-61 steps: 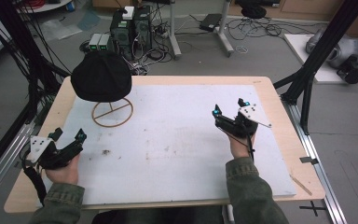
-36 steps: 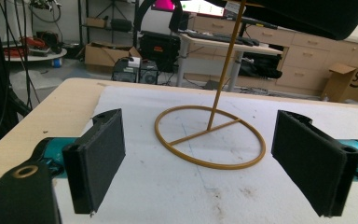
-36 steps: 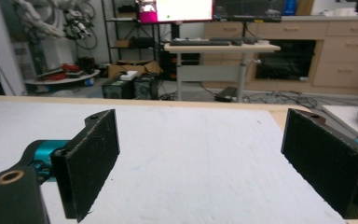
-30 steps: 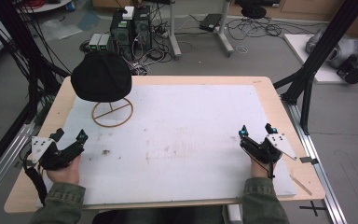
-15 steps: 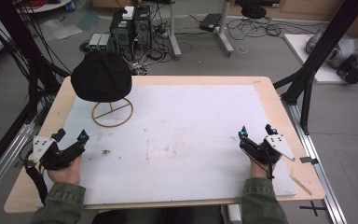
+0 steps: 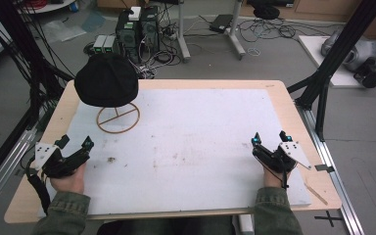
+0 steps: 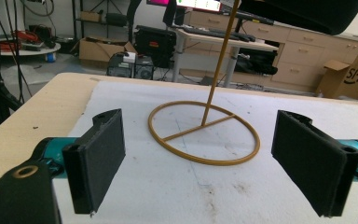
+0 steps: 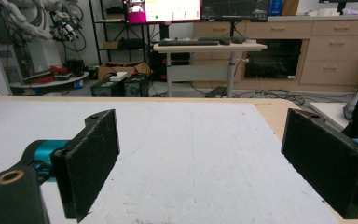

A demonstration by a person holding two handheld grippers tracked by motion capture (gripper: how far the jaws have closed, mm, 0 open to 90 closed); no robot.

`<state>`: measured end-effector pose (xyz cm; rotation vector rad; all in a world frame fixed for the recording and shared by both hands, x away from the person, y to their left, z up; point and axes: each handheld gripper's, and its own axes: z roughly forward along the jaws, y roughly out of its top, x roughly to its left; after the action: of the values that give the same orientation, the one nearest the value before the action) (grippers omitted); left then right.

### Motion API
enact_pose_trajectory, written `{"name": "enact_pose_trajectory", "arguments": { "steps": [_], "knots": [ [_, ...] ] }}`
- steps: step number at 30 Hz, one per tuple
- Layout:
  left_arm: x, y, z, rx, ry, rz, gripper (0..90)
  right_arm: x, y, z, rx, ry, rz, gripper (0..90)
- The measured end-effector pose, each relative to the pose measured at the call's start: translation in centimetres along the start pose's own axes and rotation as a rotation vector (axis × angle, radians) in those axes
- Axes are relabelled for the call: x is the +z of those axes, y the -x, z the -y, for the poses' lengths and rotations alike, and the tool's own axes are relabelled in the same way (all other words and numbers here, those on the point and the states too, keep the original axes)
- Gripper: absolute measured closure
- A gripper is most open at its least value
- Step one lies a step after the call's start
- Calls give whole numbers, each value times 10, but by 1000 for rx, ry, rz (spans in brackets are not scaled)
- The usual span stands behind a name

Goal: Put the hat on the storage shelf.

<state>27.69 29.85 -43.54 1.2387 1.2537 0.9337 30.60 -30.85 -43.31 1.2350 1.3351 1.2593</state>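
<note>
A black hat (image 6: 106, 80) sits on a thin brass-coloured stand whose ring base (image 6: 118, 117) rests on the white mat at the far left. In the left gripper view the ring base (image 7: 204, 133) lies straight ahead, with the hat's edge (image 7: 307, 13) at the top. My left gripper (image 6: 75, 142) rests open near the table's front left, a short way in front of the stand; nothing is between its pads (image 7: 98, 156). My right gripper (image 6: 270, 137) is open at the front right, with bare mat between its pads (image 8: 91, 156).
The white mat (image 6: 196, 137) covers most of the wooden table (image 6: 303, 127). A small dark speck (image 6: 111, 158) lies on the mat near the left gripper. Black frame posts (image 6: 323, 73) stand beside the table, and computers and cables (image 6: 137, 29) sit on the floor beyond it.
Two seconds ago the right gripper was higher up the mat; it came back toward the front right edge and has since held still. The left gripper has barely moved.
</note>
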Motion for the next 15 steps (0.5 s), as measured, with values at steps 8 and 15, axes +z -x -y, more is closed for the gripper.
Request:
{"name": "enact_pose_trajectory", "arguments": {
  "steps": [8,15],
  "knots": [
    [0,-1,0,1,-2,-2,176,-1,-1,1,-14,-8,-4,105],
    [0,-1,0,-2,-4,-1,176,-1,-3,1,-14,-17,-14,105]
  ]
}}
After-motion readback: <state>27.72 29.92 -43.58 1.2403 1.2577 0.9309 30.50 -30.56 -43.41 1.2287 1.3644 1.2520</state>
